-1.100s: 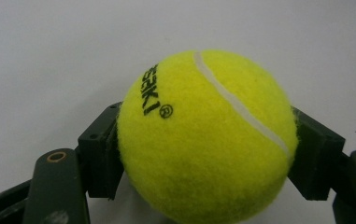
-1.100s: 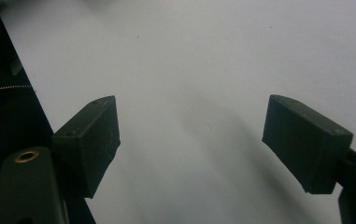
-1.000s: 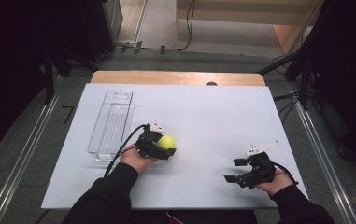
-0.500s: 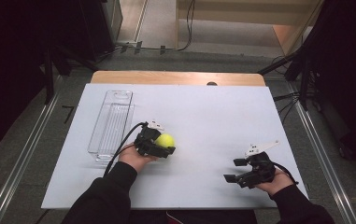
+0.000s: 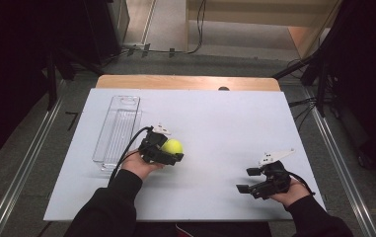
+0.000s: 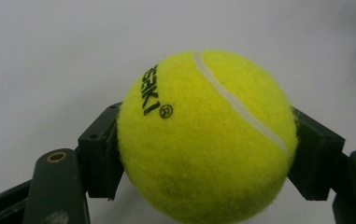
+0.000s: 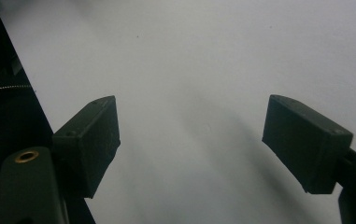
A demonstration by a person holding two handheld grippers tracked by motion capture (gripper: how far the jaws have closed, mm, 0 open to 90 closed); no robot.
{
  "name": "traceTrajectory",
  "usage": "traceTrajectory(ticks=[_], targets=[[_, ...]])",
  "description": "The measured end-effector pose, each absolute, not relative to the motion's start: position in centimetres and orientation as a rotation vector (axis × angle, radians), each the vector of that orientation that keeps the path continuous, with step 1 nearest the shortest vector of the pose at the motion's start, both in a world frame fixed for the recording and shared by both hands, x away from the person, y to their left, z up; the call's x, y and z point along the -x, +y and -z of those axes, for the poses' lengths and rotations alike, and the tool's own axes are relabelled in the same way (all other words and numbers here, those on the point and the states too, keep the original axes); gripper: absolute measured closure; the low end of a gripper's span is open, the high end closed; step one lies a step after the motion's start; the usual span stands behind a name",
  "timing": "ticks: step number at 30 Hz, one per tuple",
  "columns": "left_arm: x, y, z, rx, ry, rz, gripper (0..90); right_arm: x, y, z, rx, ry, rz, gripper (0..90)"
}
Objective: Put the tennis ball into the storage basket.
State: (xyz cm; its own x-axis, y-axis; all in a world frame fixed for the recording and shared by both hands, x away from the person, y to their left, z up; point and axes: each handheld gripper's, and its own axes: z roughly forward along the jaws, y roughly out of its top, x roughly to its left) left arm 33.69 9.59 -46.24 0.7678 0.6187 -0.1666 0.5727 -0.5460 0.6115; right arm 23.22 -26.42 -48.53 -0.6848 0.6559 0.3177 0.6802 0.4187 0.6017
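Now left hand-held gripper (image 5: pixel 171 150) clamps tennis ball (image 5: pixel 173 146).

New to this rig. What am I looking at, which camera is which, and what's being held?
No robot here: a person at a table holds a two-jaw gripper in each hand. The high view looks down from above; the other two cameras ride on the grippers and look along their black jaws. On the white table lies a clear plastic tray, left of the hands. The left gripper is shut on a yellow tennis ball, its pads pressing both sides. The right gripper is open with nothing between its jaws, low over bare table near the front right corner.
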Motion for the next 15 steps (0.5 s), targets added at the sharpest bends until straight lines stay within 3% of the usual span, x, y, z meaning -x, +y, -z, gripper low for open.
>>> traceTrajectory(ticks=[15], targets=[[-33.1, 9.8, 44.1, -2.274, 0.864, -0.089, 26.4, -23.2, -26.4, 48.5, 1.236, -2.618, 1.137, 17.0]])
